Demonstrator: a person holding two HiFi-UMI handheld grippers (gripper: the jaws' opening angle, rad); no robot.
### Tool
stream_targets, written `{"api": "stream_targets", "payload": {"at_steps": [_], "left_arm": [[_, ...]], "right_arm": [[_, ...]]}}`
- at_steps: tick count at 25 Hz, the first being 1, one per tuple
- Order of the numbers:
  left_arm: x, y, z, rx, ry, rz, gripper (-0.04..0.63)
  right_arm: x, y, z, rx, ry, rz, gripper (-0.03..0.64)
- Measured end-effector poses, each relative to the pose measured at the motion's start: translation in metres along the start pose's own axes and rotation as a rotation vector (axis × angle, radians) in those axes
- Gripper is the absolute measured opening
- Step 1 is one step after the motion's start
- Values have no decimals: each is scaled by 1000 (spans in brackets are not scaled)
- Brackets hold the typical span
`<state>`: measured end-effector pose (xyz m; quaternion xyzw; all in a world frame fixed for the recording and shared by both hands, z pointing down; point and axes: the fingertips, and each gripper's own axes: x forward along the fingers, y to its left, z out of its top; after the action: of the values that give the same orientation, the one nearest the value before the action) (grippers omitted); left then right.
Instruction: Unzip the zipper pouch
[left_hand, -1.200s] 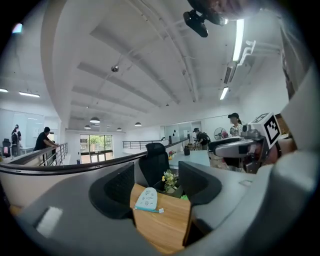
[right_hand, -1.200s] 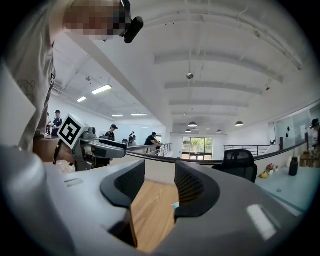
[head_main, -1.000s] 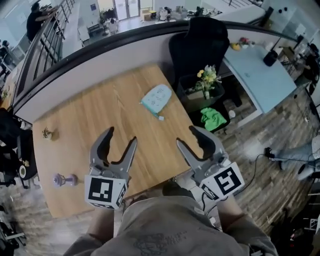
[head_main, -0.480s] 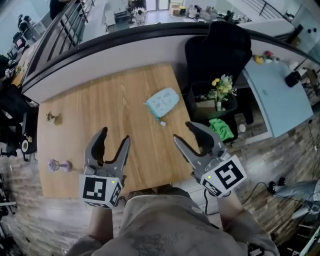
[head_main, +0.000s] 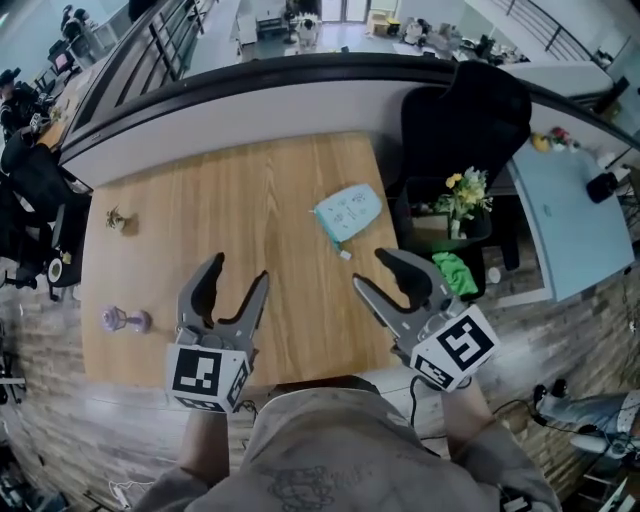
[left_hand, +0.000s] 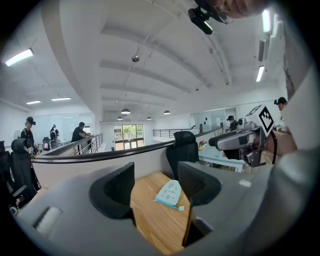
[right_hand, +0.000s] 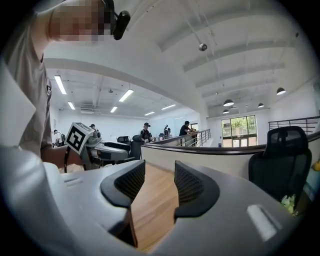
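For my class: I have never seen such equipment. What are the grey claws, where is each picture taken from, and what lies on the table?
A person holds a two-jaw tool in each hand: the left gripper and the right gripper. One picture comes from a camera on the person's head, the others from cameras riding on each gripper. On the wooden table lie a pale blue zipper pouch, a purple object and another small item. Both are open and empty.

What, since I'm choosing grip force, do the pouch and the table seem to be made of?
Pouch: probably soft fabric, matte pale teal with small prints; it lies limp and rounded. Table: wood or wood-look laminate, smooth with a faint sheen; straight grain lines show, but which one is unclear.
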<state>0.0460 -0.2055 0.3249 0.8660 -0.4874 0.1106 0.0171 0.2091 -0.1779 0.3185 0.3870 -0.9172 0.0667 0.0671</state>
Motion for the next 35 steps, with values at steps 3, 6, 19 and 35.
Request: {"api": "stream_targets", "payload": {"at_steps": [3, 6, 19, 35], "left_arm": [[4, 8, -1, -10, 0, -1, 261], [14, 14, -7, -3, 12, -21, 261], [95, 34, -38, -21, 79, -128, 274], [167, 68, -132, -90, 221, -156, 282]], "right_arm": [[11, -7, -11, -42, 72, 30, 176], [31, -18, -20, -99, 153, 100, 176], [159, -108, -61, -115, 414, 331, 176], [270, -194, -268, -224, 865, 417, 176]]}}
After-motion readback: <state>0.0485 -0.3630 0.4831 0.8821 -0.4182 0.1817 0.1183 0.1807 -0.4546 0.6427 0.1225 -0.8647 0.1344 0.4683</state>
